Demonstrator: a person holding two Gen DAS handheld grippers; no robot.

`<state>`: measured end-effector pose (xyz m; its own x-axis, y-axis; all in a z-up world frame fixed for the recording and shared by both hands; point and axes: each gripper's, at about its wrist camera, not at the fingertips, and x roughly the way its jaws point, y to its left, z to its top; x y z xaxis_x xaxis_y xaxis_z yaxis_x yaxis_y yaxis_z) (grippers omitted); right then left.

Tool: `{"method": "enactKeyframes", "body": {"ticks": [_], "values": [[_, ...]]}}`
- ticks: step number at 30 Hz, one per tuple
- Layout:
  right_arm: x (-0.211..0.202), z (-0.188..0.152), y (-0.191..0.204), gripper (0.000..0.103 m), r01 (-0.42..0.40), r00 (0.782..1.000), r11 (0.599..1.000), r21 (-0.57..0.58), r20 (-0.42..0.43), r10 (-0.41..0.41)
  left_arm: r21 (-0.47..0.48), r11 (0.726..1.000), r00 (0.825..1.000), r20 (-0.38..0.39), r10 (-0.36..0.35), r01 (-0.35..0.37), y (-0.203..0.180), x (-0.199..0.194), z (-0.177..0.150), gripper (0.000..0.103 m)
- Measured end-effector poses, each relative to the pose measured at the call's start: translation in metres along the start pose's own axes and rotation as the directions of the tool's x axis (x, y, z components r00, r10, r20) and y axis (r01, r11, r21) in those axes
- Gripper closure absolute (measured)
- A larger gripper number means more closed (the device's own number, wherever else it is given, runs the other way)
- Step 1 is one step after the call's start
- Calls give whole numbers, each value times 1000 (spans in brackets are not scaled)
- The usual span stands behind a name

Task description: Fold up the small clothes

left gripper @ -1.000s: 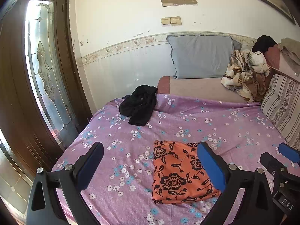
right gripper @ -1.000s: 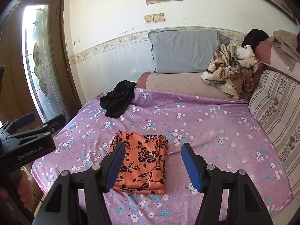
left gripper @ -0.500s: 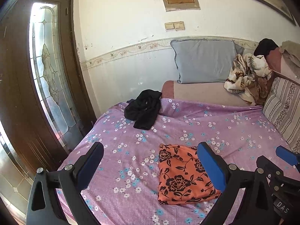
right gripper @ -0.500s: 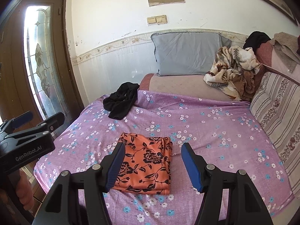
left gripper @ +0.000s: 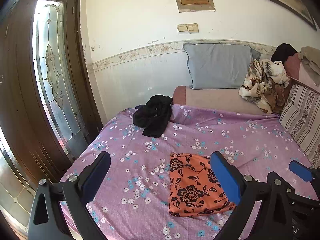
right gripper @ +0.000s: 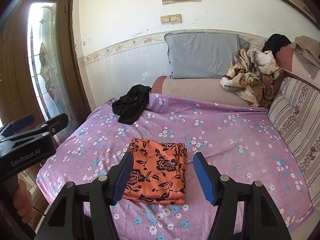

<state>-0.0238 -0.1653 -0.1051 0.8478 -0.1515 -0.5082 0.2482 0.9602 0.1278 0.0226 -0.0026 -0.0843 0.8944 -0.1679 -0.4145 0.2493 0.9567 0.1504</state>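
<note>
Both the left gripper (left gripper: 160, 178) and right gripper (right gripper: 163, 177) gape empty; the black garment (right gripper: 131, 108), upper left, looks soft and limp, so pinch its edge.

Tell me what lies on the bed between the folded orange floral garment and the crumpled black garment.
Nothing: in both wrist views only bare purple floral bedsheet runs from the folded orange floral garment to the crumpled black garment near the far left corner.

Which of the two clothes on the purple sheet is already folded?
The orange floral garment, a flat rectangle near both grippers. The black garment lies crumpled.
</note>
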Motion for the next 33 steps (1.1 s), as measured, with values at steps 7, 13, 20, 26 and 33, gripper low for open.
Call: {"method": "enactKeyframes", "body": {"ticks": [7, 13, 20, 26, 33], "values": [[-2, 2, 5, 37, 6, 1000, 1000, -5, 13, -6, -10, 1000, 1000, 13, 4, -4, 7, -5, 0, 3], [0, 1, 9, 37, 1, 1000, 1000, -6, 7, -1, -17, 1000, 1000, 8, 8, -7, 15, -5, -2, 3], [5, 1, 18, 37, -1, 1000, 1000, -20, 2, 2, -23, 1000, 1000, 2, 18, -17, 24, -3, -5, 3], [14, 0, 23, 37, 0, 1000, 1000, -26, -15, 0, -40, 999, 1000, -3, 18, -18, 33, -1, -8, 3], [22, -1, 26, 37, 12, 1000, 1000, -28, -27, -13, -51, 999, 1000, -12, 13, -13, 40, 6, -9, 3]]}}
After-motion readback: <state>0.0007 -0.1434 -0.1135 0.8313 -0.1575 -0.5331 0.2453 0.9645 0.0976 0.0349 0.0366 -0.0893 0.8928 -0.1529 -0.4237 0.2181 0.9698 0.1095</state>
